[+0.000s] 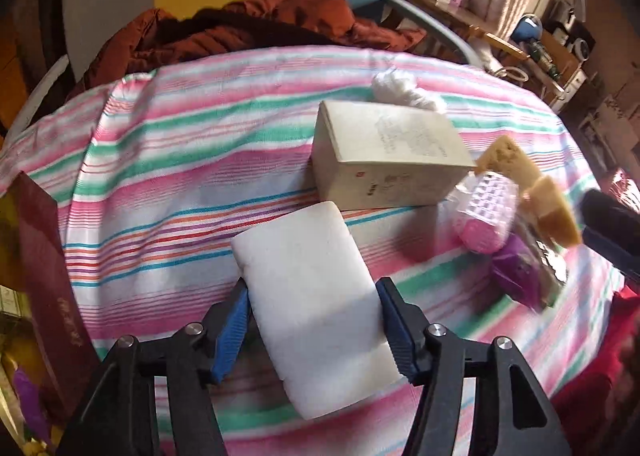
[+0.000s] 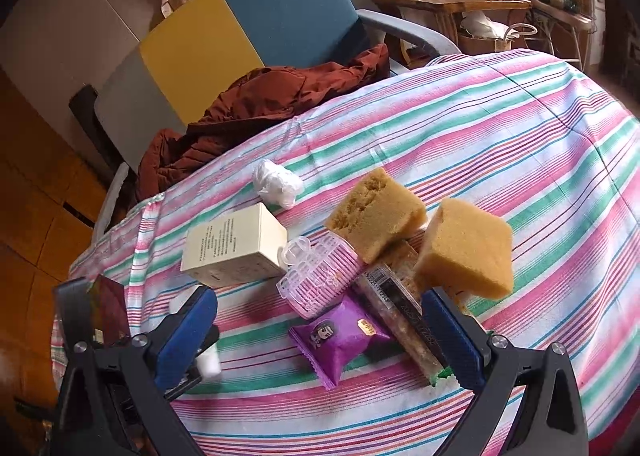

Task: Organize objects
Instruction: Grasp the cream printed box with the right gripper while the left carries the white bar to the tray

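Currently the left gripper (image 1: 314, 320) has its jaws clamped on a white foam block (image 1: 316, 304), carried above the striped bench (image 1: 168, 184); the right gripper (image 2: 320, 340) hangs wide open, empty, over the purple packet (image 2: 340, 336). Next, probably, set the block down beside the cream box (image 1: 384, 156).

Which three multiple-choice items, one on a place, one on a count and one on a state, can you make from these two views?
1. Where does the purple packet lie?
A. on the striped cloth
B. on the chair
C. in the box

2. How many yellow sponges are there?
A. one
B. two
C. four

3. What does the left gripper do?
A. hangs open
B. grips the white block
C. grips the box

Key: 1 A, it lies flat on the stripes; 2 B, a second one sits beside the first; 3 B, both blue pads press its sides.
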Demonstrator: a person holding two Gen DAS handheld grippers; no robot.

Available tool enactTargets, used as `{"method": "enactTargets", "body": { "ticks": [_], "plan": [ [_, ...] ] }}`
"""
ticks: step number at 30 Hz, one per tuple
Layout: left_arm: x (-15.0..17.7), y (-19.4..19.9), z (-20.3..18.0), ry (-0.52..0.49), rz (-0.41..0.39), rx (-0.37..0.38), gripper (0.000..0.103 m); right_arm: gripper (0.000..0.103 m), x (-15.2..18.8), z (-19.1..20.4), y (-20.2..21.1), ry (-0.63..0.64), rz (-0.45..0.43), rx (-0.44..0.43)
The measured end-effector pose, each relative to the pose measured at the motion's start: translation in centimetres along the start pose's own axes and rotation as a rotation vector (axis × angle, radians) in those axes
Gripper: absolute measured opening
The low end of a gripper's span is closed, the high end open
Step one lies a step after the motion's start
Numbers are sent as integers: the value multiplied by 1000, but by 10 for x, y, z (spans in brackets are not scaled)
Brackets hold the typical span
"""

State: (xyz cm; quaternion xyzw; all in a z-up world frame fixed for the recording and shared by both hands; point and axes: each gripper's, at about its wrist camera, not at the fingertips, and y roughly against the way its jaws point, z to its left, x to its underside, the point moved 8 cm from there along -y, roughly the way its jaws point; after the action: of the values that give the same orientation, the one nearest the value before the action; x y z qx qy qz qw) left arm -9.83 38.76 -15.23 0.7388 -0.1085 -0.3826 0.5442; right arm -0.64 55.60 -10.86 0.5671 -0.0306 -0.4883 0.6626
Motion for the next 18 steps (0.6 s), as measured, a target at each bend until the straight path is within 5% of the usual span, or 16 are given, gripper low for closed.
{"method": "enactTargets", "body": {
  "ticks": [7, 14, 18],
  "plan": [
    [15, 62, 9, -34, -106, 92, 63, 103, 14, 38, -18, 195, 90, 13],
    [28, 96, 39, 20, -161, 146, 64, 103, -4, 126, -59, 740, 169, 31],
    [37, 106, 58, 69, -159, 167, 65, 103, -5, 150, -100, 1003, 247, 122]
  ]
}}
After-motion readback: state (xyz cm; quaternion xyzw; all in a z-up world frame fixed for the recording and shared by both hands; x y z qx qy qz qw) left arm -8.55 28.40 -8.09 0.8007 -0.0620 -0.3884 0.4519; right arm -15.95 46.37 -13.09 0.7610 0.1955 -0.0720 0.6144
